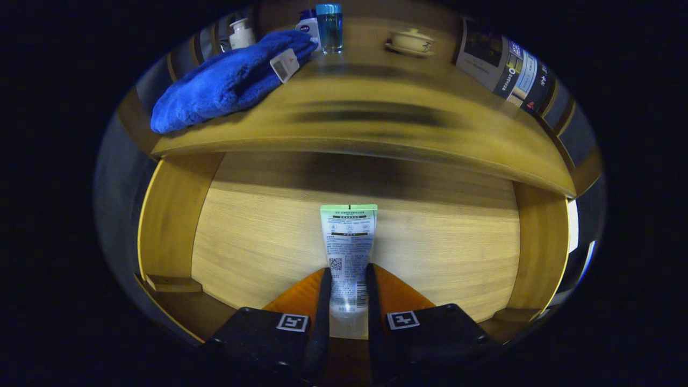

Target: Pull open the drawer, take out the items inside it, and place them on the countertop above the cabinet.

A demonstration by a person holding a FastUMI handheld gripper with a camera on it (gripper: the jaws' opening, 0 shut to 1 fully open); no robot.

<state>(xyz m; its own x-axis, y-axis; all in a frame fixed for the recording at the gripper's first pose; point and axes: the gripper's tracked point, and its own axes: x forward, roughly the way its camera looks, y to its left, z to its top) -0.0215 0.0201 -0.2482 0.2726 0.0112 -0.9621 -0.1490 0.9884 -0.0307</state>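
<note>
Your claw (348, 293) pinches the tube (348, 252) over the open drawer (258, 242), below the counter (376, 115).

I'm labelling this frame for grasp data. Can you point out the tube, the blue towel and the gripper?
tube (348, 244): gripper view, on its printed body, between the fingers.
blue towel (226, 80): gripper view, mid-fold, on the countertop.
gripper (346, 290): gripper view, midway between fingertips, shut on the tube.

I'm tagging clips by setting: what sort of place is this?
Probably a mock bathroom or bedroom cabinet. The gripper is shut on a tube above an open wooden drawer; on the countertop lie a blue towel and a pump bottle.
</note>
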